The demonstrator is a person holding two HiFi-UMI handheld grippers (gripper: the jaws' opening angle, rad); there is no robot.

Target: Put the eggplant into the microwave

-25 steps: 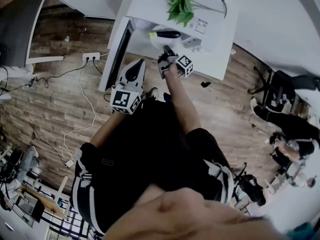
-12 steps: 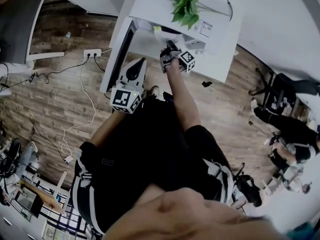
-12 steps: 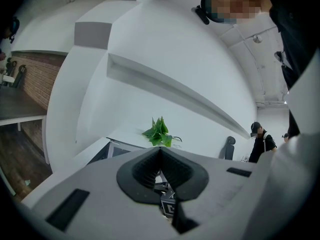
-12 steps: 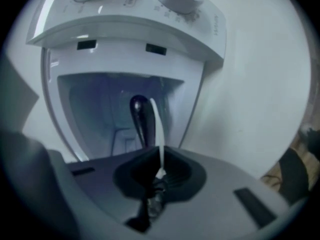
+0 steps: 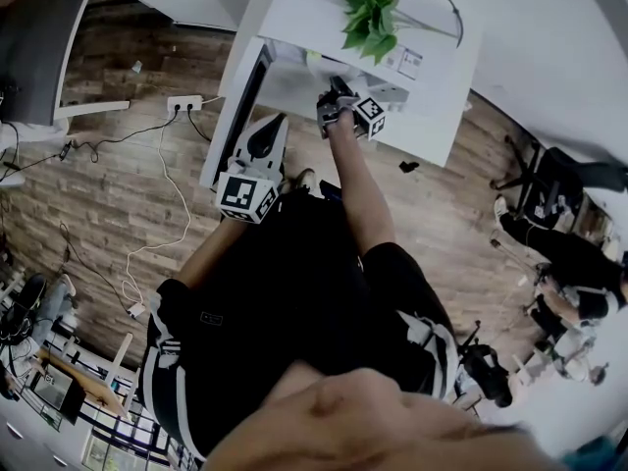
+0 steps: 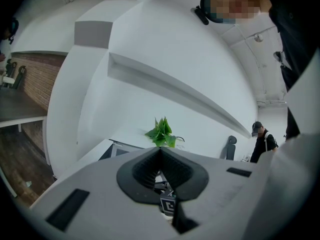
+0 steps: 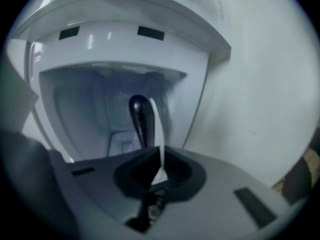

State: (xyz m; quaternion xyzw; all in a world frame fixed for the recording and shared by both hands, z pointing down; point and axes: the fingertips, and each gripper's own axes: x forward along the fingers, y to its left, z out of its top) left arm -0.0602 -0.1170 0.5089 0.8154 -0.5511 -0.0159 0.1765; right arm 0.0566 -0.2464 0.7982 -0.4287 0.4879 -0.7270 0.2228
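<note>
Right gripper point(image 7: 159, 153) clamped on eggplant point(image 7: 139, 118) — at the mouth of the open microwave point(image 7: 120, 41) ahead | step: insertion | next: reach deeper, set down, release | left gripper point(image 6: 161, 154) closed, empty

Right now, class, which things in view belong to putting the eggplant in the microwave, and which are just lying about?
Job: eggplant, microwave with its door open, right gripper holding the eggplant.
Lying about: green plant, power strip, white cable on the floor.
</note>
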